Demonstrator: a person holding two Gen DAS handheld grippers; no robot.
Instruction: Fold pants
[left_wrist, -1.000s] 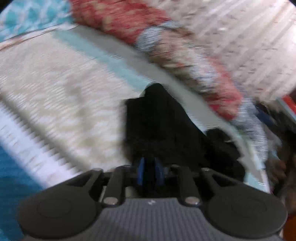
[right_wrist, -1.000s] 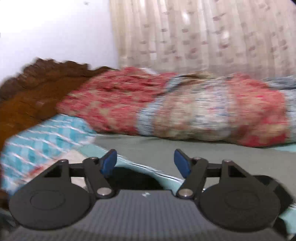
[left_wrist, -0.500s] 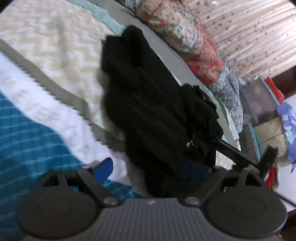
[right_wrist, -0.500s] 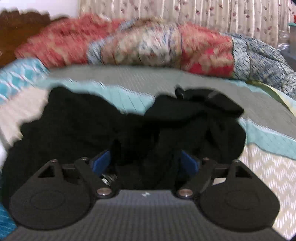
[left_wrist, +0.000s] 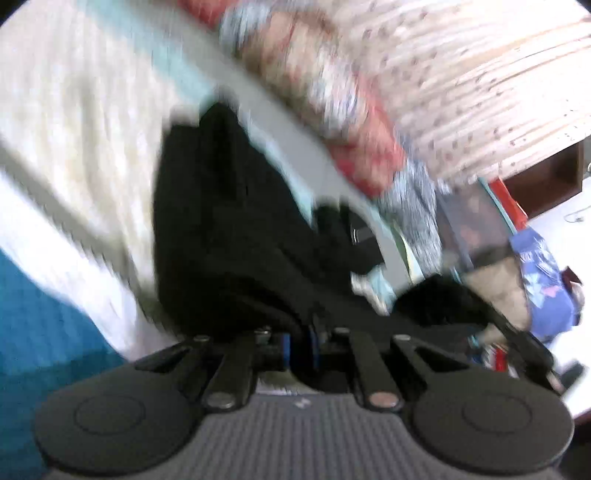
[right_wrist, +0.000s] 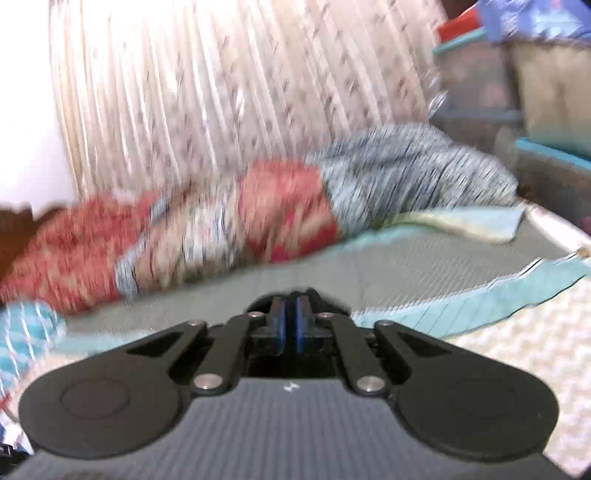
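Both grippers, wide apart a moment ago, have been clamped on the black pants: the left gripper grips an edge, the right gripper pinches dark cloth, so lifting for a fold appears begun.

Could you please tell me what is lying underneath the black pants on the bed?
The black pants lie on a patterned bedspread of cream, white and teal bands. What lies directly beneath the fabric is covered.
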